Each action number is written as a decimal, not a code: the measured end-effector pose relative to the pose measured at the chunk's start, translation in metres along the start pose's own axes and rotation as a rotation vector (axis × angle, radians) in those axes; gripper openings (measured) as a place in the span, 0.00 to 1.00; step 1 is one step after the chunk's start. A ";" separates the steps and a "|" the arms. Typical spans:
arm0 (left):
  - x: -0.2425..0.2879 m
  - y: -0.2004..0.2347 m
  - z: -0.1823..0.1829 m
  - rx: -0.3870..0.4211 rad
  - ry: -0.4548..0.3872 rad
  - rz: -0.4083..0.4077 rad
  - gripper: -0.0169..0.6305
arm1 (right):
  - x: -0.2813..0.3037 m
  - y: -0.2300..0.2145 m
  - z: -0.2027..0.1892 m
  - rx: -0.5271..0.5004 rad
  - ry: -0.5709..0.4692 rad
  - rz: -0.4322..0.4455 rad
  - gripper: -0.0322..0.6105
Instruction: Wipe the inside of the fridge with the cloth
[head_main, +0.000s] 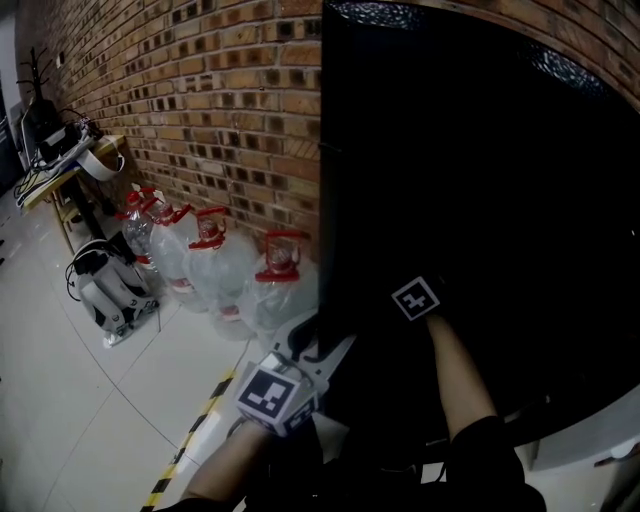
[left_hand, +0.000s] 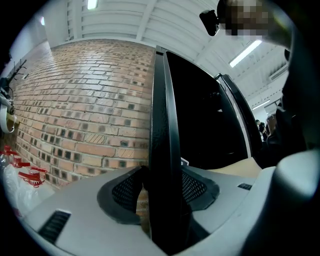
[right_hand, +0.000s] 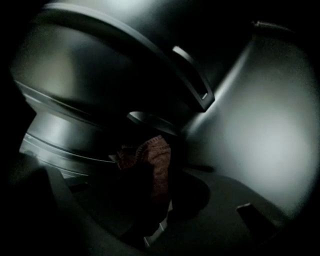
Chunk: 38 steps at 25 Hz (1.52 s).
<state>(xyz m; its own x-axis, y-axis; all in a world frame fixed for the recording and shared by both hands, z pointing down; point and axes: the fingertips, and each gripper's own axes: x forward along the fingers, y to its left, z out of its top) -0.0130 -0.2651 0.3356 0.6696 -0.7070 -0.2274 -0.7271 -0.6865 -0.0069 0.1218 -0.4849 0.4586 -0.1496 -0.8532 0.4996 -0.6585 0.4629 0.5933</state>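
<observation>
The black fridge door (head_main: 335, 180) stands open on edge in the head view. My left gripper (head_main: 318, 348) is shut on that door's edge, and in the left gripper view the door edge (left_hand: 165, 150) runs up between the two padded jaws (left_hand: 162, 192). My right gripper reaches into the dark fridge, where only its marker cube (head_main: 417, 298) shows. In the right gripper view, the right gripper (right_hand: 150, 175) is shut on a reddish-brown cloth (right_hand: 154, 156) that sits against the grey inner wall (right_hand: 260, 130), below a curved shelf rail (right_hand: 190, 75).
Several clear water jugs with red caps (head_main: 215, 265) line the brick wall (head_main: 200, 100) left of the fridge. A grey backpack (head_main: 105, 288) lies on the tiled floor, and yellow-black tape (head_main: 195, 430) runs across it. A cluttered table (head_main: 70, 160) stands at far left.
</observation>
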 end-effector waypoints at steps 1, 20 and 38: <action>0.000 0.000 0.000 -0.001 0.001 0.000 0.37 | 0.001 0.000 0.000 0.003 0.003 0.000 0.17; 0.006 0.002 0.001 0.003 0.070 0.046 0.35 | -0.126 -0.095 0.064 0.149 -0.277 -0.234 0.17; 0.019 -0.006 0.078 0.069 -0.085 -0.086 0.41 | -0.238 -0.225 0.224 0.441 -0.697 -0.420 0.17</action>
<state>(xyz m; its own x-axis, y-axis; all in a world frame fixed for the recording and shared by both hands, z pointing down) -0.0075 -0.2607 0.2550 0.7168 -0.6271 -0.3049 -0.6783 -0.7285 -0.0961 0.1405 -0.4399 0.0648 -0.1504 -0.9482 -0.2799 -0.9591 0.0712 0.2739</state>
